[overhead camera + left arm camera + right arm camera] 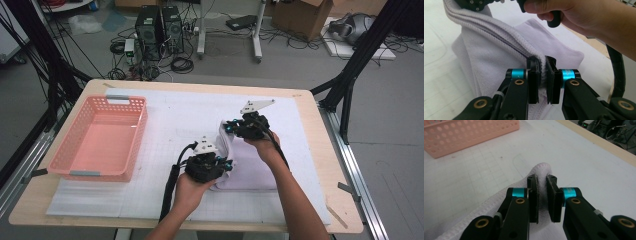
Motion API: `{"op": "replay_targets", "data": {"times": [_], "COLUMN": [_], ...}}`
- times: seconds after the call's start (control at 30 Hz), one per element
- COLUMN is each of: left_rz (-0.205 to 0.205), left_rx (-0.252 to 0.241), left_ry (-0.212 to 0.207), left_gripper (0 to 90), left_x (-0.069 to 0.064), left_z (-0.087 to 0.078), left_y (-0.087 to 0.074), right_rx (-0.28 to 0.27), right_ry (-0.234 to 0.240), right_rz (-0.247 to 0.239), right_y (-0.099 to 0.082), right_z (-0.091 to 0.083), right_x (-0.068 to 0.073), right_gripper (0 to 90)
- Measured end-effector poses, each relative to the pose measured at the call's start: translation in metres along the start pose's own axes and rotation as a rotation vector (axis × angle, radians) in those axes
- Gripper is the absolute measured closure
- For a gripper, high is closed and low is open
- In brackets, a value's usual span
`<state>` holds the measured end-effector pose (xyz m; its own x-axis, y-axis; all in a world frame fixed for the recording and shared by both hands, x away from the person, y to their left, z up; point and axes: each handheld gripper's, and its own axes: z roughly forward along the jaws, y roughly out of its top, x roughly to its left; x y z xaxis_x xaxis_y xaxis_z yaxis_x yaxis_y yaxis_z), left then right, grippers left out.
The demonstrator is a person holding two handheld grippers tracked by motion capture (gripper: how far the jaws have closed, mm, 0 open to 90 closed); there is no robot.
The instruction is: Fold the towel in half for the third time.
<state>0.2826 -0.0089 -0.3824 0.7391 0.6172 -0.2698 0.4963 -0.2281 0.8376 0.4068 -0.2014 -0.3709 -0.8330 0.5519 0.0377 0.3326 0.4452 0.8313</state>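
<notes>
Pinching the same pale lilac towel with both tools, so we've got two grips going at once. Nearest to us, the left gripper has its jaws nearly shut, just a narrow gap stuffed with the towel's stitched hem, pads pressing on it from both sides. In its own view that hem runs taut up and away toward the other hand. A bit farther out, the right gripper is clamped the same way on another bunch of that edge, jaws close together with the cloth squeezed between them. We're holding that edge lifted while the rest of the towel lies on the white mat, right of the middle. Farther left sits a pink basket. No readable writing or labels that we can make out.
</notes>
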Motion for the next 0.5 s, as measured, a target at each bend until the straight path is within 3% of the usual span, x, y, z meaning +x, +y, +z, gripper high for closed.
{"op": "replay_targets", "data": {"times": [0.2,0.27,0.37,0.5], "left_rz": [0.003,0.009,0.024,0.061], "left_rx": [-0.009,-0.025,-0.072,-0.143], "left_ry": [-0.019,-0.014,-0.019,0.004], "left_gripper": [78.2,69.3,47.2,41.0], "left_x": [-0.003,-0.004,-0.003,0.003], "left_z": [0.021,0.025,0.022,0.007], "left_y": [0.000,0.000,-0.001,-0.003], "right_rx": [0.006,0.007,0.015,0.018], "right_ry": [-0.035,-0.044,-0.059,-0.090], "right_rz": [0.030,0.039,0.051,0.076], "right_y": [-0.018,-0.025,-0.036,-0.053], "right_z": [-0.015,-0.018,-0.024,-0.035], "right_x": [-0.016,-0.021,-0.026,-0.035], "right_gripper": [81.9,81.9,82.0,81.9]}}
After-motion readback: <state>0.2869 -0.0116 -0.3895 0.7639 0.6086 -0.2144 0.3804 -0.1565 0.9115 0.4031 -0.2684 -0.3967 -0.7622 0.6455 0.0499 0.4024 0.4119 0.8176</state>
